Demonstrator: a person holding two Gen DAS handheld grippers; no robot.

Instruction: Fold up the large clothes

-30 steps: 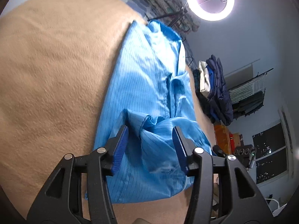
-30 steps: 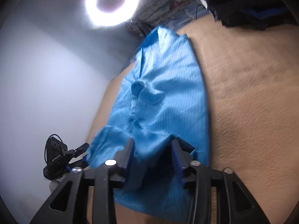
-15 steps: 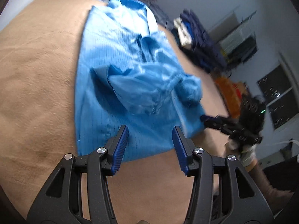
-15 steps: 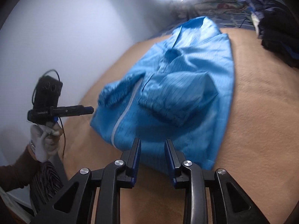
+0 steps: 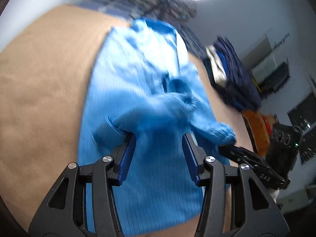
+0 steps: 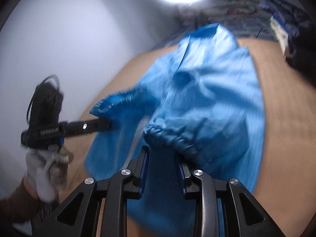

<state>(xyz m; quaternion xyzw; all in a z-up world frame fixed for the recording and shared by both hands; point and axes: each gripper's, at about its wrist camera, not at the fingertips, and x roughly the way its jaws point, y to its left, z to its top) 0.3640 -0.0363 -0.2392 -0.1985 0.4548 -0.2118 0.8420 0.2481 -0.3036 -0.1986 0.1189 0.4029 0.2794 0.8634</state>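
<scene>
On the tan blanket (image 5: 39, 83) your coat (image 5: 150, 90) lay half folded, sleeves in, lengthwise folds left; left gripper (image 5: 160, 158) and right gripper (image 6: 162, 167) both gaped empty.

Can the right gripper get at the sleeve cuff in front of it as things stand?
Probably yes: the right gripper is open and the gathered sleeve cuff lies just past its fingertips on the blue garment, with nothing between.

- Your right gripper (image 6: 162, 165) has its jaws parted around a gathered cuff (image 6: 167, 136) of the blue garment (image 6: 213, 90).
- Your left gripper (image 6: 107, 125) touches the garment's other sleeve (image 6: 122, 100) on the tan blanket (image 6: 286, 118).
</scene>
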